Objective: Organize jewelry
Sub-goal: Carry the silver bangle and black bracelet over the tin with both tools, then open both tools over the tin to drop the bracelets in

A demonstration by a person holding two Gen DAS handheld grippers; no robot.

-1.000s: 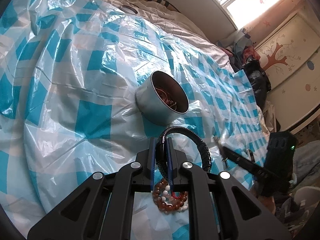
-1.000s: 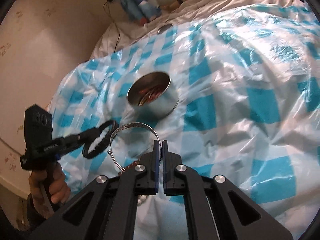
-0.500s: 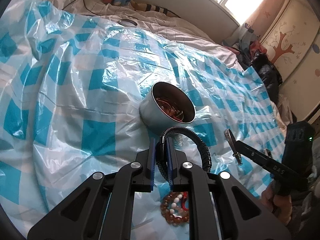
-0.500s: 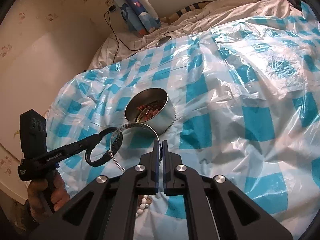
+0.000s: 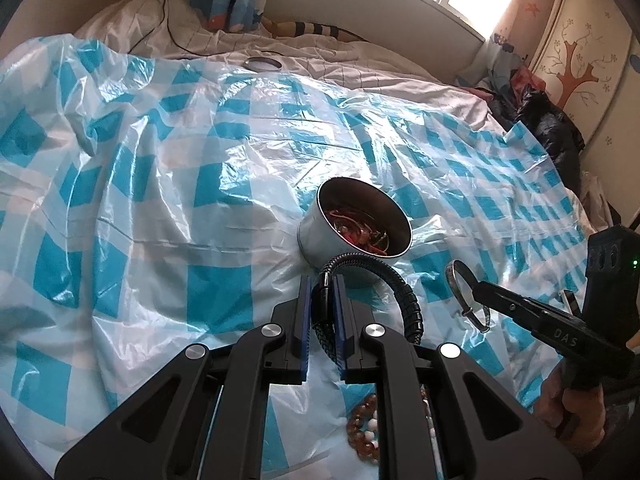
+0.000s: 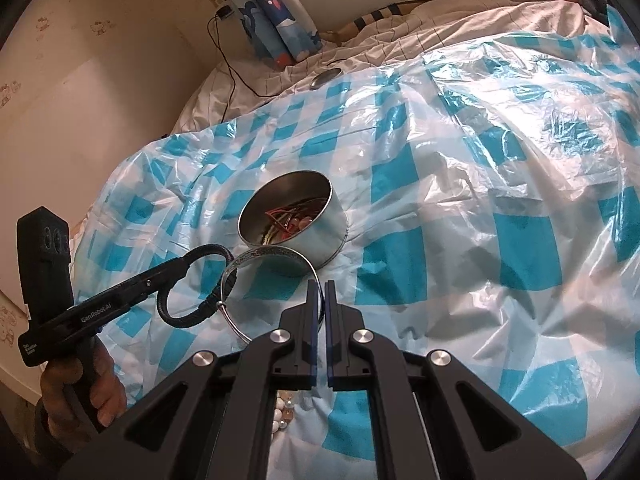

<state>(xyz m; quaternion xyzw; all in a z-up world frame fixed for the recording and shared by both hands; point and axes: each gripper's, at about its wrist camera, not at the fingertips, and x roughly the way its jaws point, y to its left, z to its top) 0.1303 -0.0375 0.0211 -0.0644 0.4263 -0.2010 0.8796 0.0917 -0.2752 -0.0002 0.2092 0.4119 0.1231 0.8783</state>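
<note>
A round metal tin (image 5: 352, 240) with several red and metal pieces inside stands on the blue-checked plastic sheet (image 5: 160, 200); it also shows in the right wrist view (image 6: 296, 220). My left gripper (image 5: 323, 304) is shut on a black braided bracelet (image 5: 404, 296), held just in front of the tin. My right gripper (image 6: 321, 300) is shut on a thin silver bangle (image 6: 272, 258), also held near the tin. The bangle shows in the left wrist view (image 5: 466, 294), the black bracelet in the right wrist view (image 6: 188, 304). A beaded bracelet (image 5: 366, 432) lies below the grippers.
The sheet covers a bed with white bedding (image 5: 320, 64). A round lid (image 5: 263, 64) lies at the far edge. A blue printed bundle (image 6: 276, 20) and a black cable (image 6: 228, 68) are by the wall. Dark clothes (image 5: 548, 128) lie at the right.
Both grippers have risen and drawn closer to the tin, each keeping its bracelet. The tin sits where it was.
</note>
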